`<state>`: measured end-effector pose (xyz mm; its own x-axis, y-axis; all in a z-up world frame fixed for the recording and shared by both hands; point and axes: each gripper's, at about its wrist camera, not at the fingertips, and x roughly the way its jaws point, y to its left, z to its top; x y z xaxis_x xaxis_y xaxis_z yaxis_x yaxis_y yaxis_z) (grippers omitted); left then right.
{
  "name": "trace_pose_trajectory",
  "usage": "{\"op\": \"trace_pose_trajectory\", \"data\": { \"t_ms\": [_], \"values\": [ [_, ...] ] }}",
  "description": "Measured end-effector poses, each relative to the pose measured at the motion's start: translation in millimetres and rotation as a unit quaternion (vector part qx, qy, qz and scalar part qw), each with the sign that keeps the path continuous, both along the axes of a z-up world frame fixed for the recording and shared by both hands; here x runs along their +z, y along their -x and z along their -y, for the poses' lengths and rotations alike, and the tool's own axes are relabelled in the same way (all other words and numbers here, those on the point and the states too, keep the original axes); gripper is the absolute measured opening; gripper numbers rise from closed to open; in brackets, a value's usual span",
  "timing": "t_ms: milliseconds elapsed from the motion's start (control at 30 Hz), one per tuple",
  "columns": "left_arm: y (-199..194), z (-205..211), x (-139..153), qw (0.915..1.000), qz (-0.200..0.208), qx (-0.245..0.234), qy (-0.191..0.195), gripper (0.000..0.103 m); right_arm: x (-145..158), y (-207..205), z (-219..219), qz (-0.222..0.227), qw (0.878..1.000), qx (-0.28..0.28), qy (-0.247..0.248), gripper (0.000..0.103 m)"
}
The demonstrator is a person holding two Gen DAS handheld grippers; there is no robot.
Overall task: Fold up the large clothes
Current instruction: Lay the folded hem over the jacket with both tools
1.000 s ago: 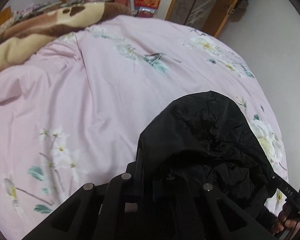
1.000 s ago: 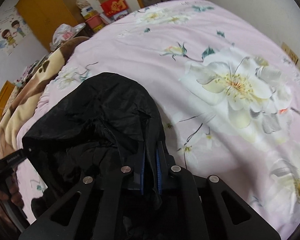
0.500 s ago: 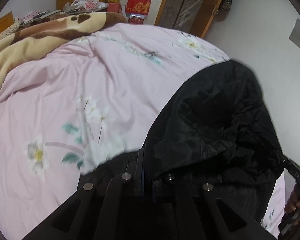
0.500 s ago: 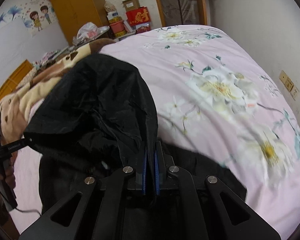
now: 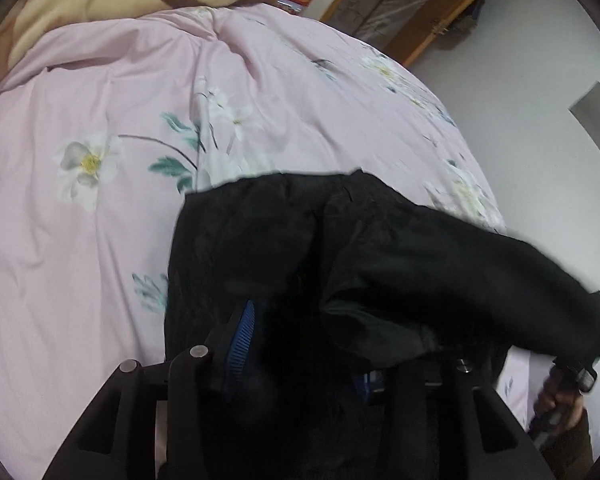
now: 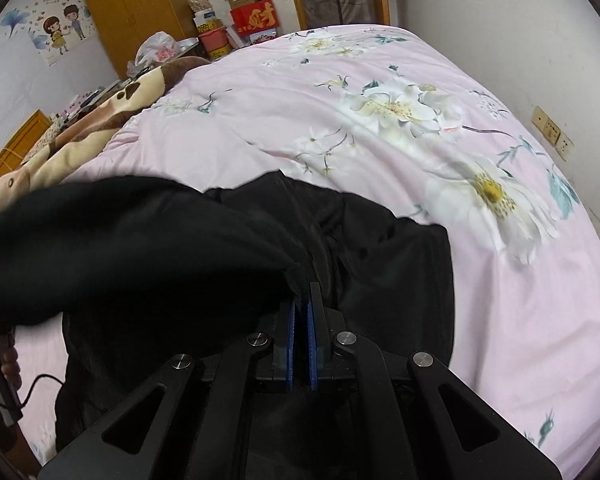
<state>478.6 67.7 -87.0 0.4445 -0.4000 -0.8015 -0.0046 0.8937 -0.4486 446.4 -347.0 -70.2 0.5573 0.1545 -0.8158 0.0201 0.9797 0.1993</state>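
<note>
A large black jacket (image 5: 400,256) lies partly on the pink floral bedspread (image 5: 100,208) and partly lifted. My left gripper (image 5: 300,344) stands open, its blue pads (image 5: 242,332) wide apart, with black cloth draped between and over them. My right gripper (image 6: 301,312) is shut on a fold of the jacket (image 6: 160,240), which stretches off to the left in the right wrist view. The rest of the jacket (image 6: 380,256) rests flat on the bed below it.
A brown and cream blanket (image 6: 80,132) lies along the bed's left side. A white wall (image 6: 520,40) with sockets (image 6: 552,132) borders the right side. Boxes (image 6: 256,16) and a yellow wardrobe (image 6: 128,12) stand beyond the bed's far end.
The lifted hood end of the jacket has come down lower over the bed. My left gripper has opened; its pads were together on the cloth before. My right gripper stays shut on the jacket.
</note>
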Motion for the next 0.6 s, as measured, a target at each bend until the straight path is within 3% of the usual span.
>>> {"op": "trace_pose_trajectory", "data": {
  "t_ms": [100,267,400,533,600],
  "values": [
    [15.0,3.3,2.4,0.9995,0.012,-0.021,-0.020,0.058,-3.0,10.8,0.9,-0.003,1.000,0.000,0.005,0.005],
    [36.6,-2.5,2.8,0.9979,0.001,-0.051,-0.039,0.061,-8.4,34.0,-3.6,-0.006,0.999,0.004,0.035,0.005],
    [47.9,-29.7,2.8,0.9985,-0.015,-0.025,-0.047,0.062,-8.6,42.0,-0.1,-0.020,0.998,-0.008,0.054,0.008],
    [57.6,-45.2,16.7,0.9975,-0.005,-0.002,-0.071,0.062,10.6,63.8,2.3,0.007,0.996,-0.018,0.088,0.008],
    [56.1,-40.1,27.6,0.9973,0.004,0.003,-0.073,0.062,29.1,69.2,-6.2,0.046,0.994,-0.016,0.094,0.008]
  ]
}}
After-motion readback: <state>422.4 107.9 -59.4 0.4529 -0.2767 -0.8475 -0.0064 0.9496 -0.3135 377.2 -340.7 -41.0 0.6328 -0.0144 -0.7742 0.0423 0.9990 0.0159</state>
